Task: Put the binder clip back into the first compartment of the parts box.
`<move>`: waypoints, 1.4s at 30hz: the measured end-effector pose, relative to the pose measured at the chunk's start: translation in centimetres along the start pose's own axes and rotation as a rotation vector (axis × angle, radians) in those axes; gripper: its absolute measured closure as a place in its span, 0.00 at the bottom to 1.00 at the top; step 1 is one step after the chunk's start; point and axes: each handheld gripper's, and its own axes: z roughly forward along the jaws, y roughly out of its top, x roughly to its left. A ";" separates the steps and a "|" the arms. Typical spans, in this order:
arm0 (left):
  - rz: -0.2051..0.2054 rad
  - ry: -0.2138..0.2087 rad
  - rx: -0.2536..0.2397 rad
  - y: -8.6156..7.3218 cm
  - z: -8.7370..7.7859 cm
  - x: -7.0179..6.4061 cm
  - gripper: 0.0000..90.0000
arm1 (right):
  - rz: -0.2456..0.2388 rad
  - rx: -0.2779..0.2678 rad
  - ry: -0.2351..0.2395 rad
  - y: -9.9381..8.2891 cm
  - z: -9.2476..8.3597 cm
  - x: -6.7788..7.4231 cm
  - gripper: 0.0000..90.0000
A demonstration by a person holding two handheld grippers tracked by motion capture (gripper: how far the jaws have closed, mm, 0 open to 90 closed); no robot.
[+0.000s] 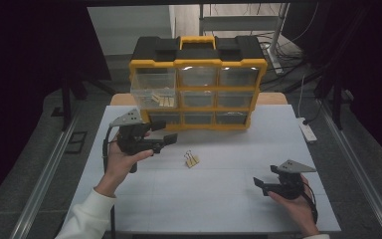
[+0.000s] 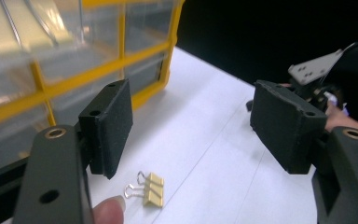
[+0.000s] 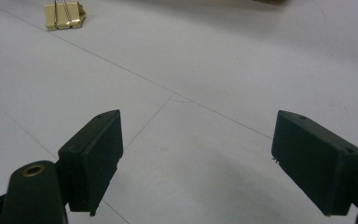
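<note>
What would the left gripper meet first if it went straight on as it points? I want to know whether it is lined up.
Probably the gold binder clip on the white table; the open left gripper aims slightly beyond it.

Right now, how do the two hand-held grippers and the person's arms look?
Both the left gripper and the right gripper are black, each topped by a grey three-cornered plate with small holes. Their jaws end in flat rectangular black pads, with brass-coloured rivets behind. A black cable trails from each. The left forearm wears a white sleeve.
</note>
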 end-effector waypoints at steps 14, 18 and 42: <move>-0.038 0.018 0.123 -3.0 4.4 1.2 0.34 | 0.002 0.006 0.003 0.0 0.0 0.0 0.19; -0.053 0.019 0.150 -3.5 5.5 1.6 0.34 | 0.001 0.005 0.002 0.0 0.0 0.0 0.19; -0.128 0.034 0.304 -5.8 11.5 4.3 0.34 | -0.001 0.006 0.004 0.0 0.0 0.0 0.19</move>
